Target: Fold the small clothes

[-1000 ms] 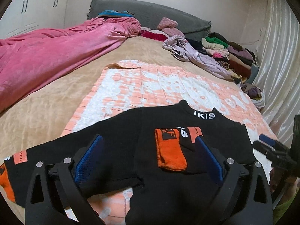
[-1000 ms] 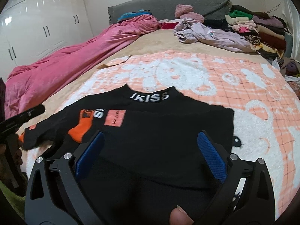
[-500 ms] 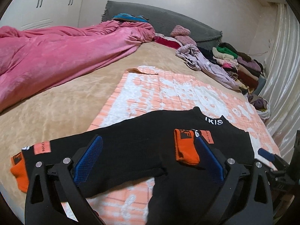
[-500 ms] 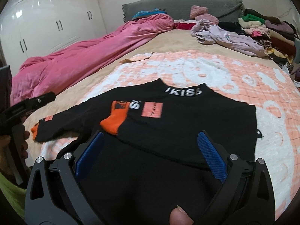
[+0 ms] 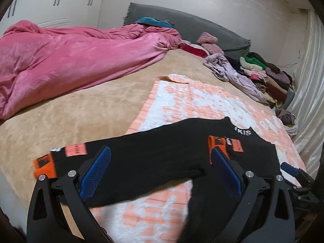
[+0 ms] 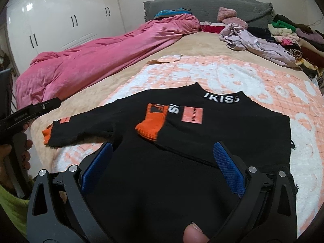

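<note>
Left claw (image 5: 160,168) swung outward, revealing sleeve cuff (image 5: 43,166).

Home bedroom. Evidence: large bed (image 6: 202,46) with grey headboard (image 6: 202,6), pink duvet (image 6: 97,54), white built-in wardrobes (image 6: 60,20), piles of clothes (image 6: 287,34), curtain (image 5: 309,85) beside bed.

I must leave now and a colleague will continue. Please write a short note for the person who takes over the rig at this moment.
Left gripper: open, holds nothing, above the outstretched sleeve.
Right gripper: open, holds nothing, above the body of the black sweater.
The sweater lies flat on the orange and white blanket.
Done: one sleeve folded across the chest, its orange cuff on top.
Left: fold in the other sleeve, then fold the body.
</note>
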### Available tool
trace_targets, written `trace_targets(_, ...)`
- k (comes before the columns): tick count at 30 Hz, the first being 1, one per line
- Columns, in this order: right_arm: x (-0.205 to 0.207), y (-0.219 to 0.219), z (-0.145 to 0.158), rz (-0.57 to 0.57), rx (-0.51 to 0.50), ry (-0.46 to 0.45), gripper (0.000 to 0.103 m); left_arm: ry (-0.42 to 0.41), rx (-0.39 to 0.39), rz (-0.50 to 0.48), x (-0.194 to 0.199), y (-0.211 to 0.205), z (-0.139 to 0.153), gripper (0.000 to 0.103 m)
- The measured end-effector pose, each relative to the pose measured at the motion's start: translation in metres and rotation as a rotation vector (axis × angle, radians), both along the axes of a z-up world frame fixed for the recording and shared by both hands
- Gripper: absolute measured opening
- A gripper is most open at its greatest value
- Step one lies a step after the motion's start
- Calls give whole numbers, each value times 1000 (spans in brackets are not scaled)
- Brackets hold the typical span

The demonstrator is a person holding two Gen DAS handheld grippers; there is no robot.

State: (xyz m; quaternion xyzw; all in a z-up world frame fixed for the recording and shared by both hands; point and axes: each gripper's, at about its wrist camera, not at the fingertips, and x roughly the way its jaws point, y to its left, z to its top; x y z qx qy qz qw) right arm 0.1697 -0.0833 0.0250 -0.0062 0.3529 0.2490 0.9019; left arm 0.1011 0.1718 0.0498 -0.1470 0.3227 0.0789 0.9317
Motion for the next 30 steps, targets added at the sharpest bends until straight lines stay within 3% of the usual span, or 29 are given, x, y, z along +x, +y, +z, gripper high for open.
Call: trace_targets(30,-41,128,3,231,-59,2,94,86,-53,295,-103,132,-40,98)
